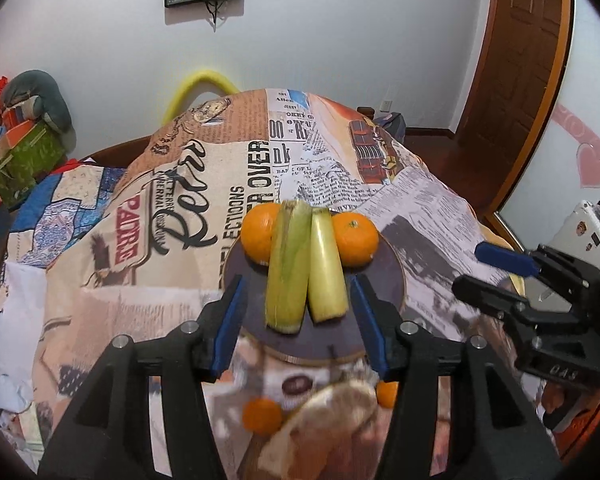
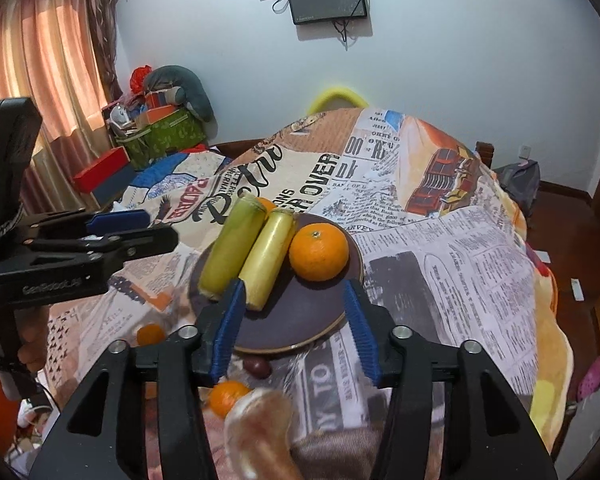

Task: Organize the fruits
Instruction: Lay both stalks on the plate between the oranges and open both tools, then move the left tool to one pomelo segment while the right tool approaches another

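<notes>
A dark round plate [image 1: 384, 280] [image 2: 300, 320] lies on the newspaper-print tablecloth. On it lie two yellow-green corn cobs [image 1: 290, 268] [image 2: 236, 254] side by side, flanked by two oranges [image 1: 260, 236] [image 1: 356, 238]; the right wrist view shows one orange [image 2: 319, 255] clearly. My left gripper [image 1: 298, 328] is open and empty just above the plate's near edge. My right gripper [image 2: 294, 328] is open and empty over the plate's near part; it also shows in the left wrist view [image 1: 496, 276]. Small oranges [image 1: 262, 416] [image 1: 388, 394] [image 2: 228, 398] [image 2: 150, 334] lie near the table's front.
A pale bagged bread-like item [image 1: 332, 428] [image 2: 264, 436] lies at the table's near edge. A dark plum-like fruit [image 2: 257, 367] sits just before the plate. A cluttered bed with boxes [image 2: 160, 132] is at left, a wooden door [image 1: 520, 60] at right.
</notes>
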Motion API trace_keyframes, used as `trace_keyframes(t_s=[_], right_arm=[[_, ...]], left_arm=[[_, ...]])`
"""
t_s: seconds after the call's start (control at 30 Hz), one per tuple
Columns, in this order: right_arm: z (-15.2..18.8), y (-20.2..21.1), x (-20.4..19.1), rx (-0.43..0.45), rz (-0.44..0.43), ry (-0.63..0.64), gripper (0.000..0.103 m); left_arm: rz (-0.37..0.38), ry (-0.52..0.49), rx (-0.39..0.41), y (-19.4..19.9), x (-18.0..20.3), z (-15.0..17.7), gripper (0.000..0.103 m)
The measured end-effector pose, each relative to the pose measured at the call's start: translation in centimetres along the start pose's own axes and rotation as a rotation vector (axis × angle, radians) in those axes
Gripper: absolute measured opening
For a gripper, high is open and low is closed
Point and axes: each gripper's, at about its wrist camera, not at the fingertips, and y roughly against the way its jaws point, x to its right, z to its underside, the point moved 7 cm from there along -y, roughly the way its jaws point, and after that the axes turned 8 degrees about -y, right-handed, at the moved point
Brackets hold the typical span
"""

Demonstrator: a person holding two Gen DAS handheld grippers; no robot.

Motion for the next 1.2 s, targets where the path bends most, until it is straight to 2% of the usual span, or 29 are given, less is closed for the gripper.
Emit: trace_keyframes(t_s=[0.1, 0.33, 0.57, 0.77, 1.0, 1.2], right_arm=[[0.6, 1.2, -0.5, 0.007, 0.013, 0.009, 0.052], [3.0, 3.2, -0.9, -0.002, 0.022, -0.009, 0.057], [6.5, 2.6, -0.7, -0.071, 0.047, -0.015, 0.057], [9.0, 1.4, -0.6, -0.136, 0.053, -0.027, 0.057], [10.7, -0.6, -0.1, -0.201, 0.053, -0.040, 0.057], [11.0, -1.7, 0.1, -0.218, 0.049, -0.044, 0.057]], left_arm=[[-0.006, 0.008, 0.002, 1.6, 0.0, 1.4, 0.061], [-0.007, 0.025, -0.042, 3.1, -0.1, 5.9, 0.061], [0.013, 0.030, -0.115, 2.4, 0.3, 10.0, 0.061], [0.043, 0.048, -0.189, 0.3, 0.5, 12.9, 0.061], [0.059, 0.030, -0.225, -2.0, 0.8, 13.9, 0.061], [0.082, 0.051, -0.201, -2.6, 0.9, 13.5, 0.062]])
